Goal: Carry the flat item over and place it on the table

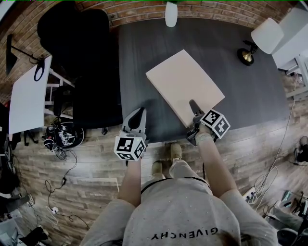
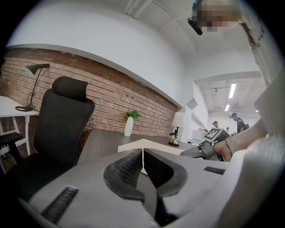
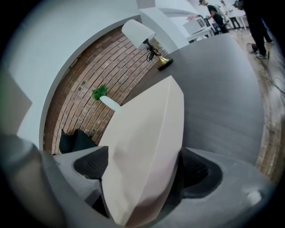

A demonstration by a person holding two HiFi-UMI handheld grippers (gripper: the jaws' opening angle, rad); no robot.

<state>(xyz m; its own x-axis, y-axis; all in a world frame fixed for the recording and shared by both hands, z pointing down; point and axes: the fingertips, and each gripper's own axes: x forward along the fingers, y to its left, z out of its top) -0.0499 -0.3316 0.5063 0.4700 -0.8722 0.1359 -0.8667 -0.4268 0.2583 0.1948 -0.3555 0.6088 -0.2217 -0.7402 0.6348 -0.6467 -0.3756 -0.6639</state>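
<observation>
Now, as I judge it, the job is to let go cleanly. Closest to me, my left gripper (image 2: 142, 155) has its fingers pressed together on nothing and hovers at the near edge of the worktop (image 1: 139, 62), taking no part. My right gripper (image 3: 143, 168) has its fingers (image 3: 91, 164) spread wide with the near corner of the board (image 1: 185, 84) between them, and the pads do not look to be squeezing it. The board lies on the worktop, close to the near edge and right of the middle, so the placing looks all but done. To do this well I'd leave the fingers spread and draw the gripper straight back toward me, level with the board. That way neither finger catches the corner and drags it off the edge. A twist or a lift on the way out could skew it.

Only the head view shows the whole board lying flat, with the lamp (image 1: 247, 55) toward the far right corner and the vase (image 1: 171, 14) at the far edge, both well apart from it. That view hides my lower finger, though. The right gripper view alone shows both fingers and the dark gap beside the board. The left gripper view alone shows that pair closed and empty.
</observation>
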